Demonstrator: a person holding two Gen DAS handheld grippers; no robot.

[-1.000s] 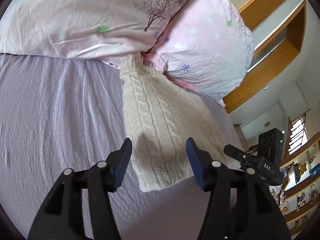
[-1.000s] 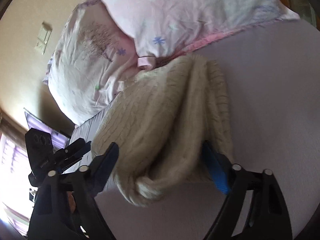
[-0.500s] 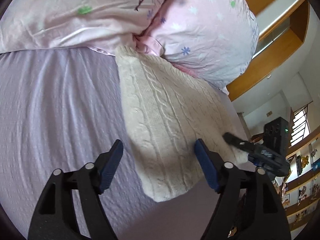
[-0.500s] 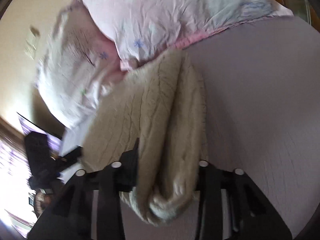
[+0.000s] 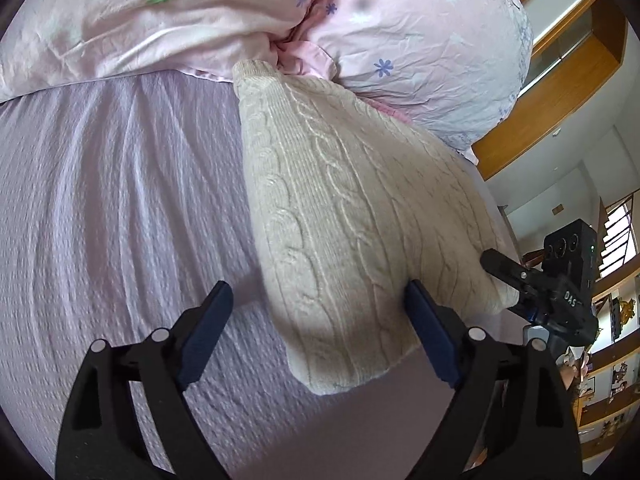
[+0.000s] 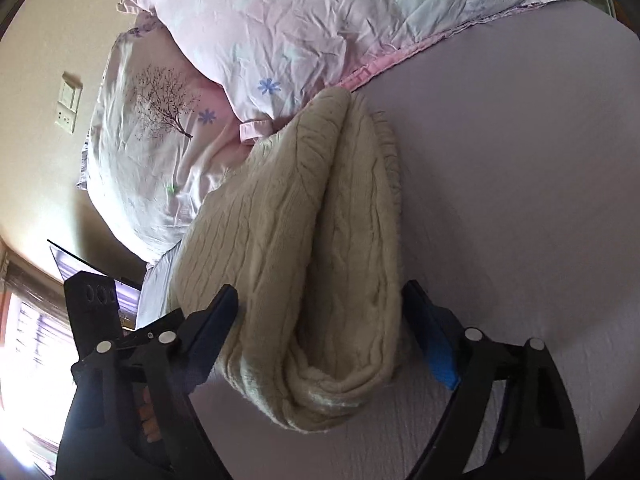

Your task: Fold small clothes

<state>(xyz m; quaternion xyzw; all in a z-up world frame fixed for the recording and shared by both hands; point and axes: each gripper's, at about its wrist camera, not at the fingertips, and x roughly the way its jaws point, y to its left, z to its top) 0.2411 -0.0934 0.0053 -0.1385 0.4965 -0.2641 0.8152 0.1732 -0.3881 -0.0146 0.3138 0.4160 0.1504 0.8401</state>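
A cream cable-knit sweater (image 5: 344, 216) lies folded on the lilac bed sheet (image 5: 120, 208), its far end against the pillows. My left gripper (image 5: 320, 320) is open, its jaws on either side of the sweater's near corner without gripping it. In the right wrist view the sweater (image 6: 312, 264) shows as a thick folded bundle with its layered edge toward me. My right gripper (image 6: 324, 316) is open wide, its jaws straddling the bundle's near end. The right gripper also shows in the left wrist view (image 5: 536, 284) at the sweater's right edge.
Two pink floral pillows (image 5: 200, 20) (image 5: 432, 40) lie at the head of the bed. A wooden headboard shelf (image 5: 560, 80) is at the right. A wall switch (image 6: 70, 98) and a bright window (image 6: 24, 320) are at the left of the right wrist view.
My right gripper closed on the sweater bundle half a second ago and has opened wide again. My left gripper has opened a little wider and moved closer over the sweater's corner.
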